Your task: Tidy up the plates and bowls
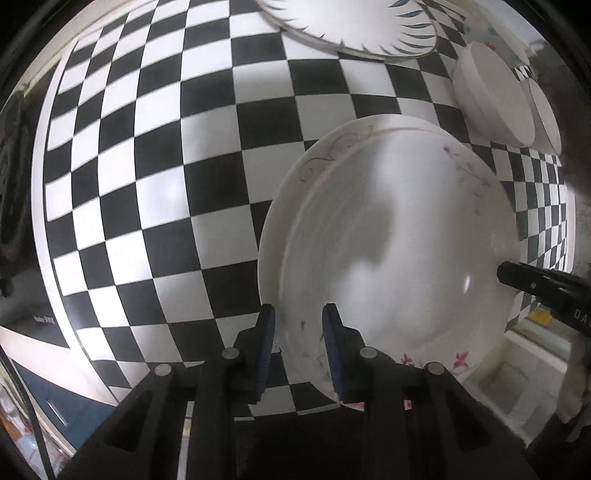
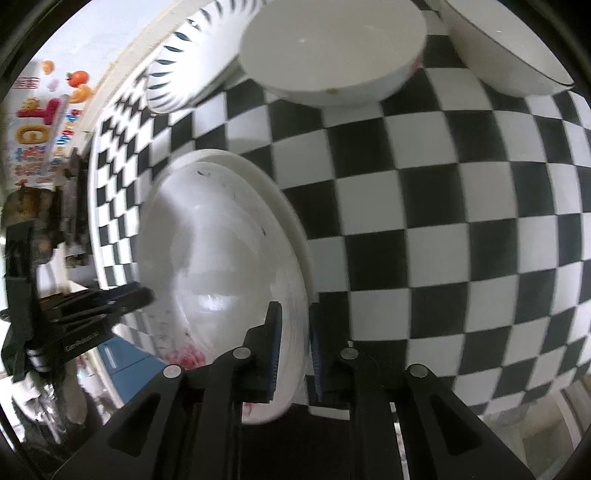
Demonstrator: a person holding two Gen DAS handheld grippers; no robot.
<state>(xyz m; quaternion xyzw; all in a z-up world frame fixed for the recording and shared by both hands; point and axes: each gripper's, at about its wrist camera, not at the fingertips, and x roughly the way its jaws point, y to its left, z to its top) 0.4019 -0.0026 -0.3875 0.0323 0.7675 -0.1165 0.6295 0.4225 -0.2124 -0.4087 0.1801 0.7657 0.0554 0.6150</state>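
Left-wrist view: your left gripper (image 1: 298, 314) is pointing steeply down at the near-left rim of a white floral plate (image 1: 391, 236), which is sitting on top of a second plate on the black-and-white checkered tablecloth (image 1: 147, 184). The rim is lying between the blue pads (image 1: 266, 332), but a gap is showing on each side, so the jaws are standing slightly apart and gripping nothing. Beyond the floral plate, a fringe-patterned plate (image 1: 351, 26) is lying at the far edge, with two white bowls (image 1: 491, 92) to its right. Right-wrist view: your right gripper (image 2: 295, 314) is straddling the opposite rim of the same plate (image 2: 221, 240); whether its pads (image 2: 275, 332) are pressing the rim you cannot tell. A white bowl (image 2: 332, 51) is resting further back.
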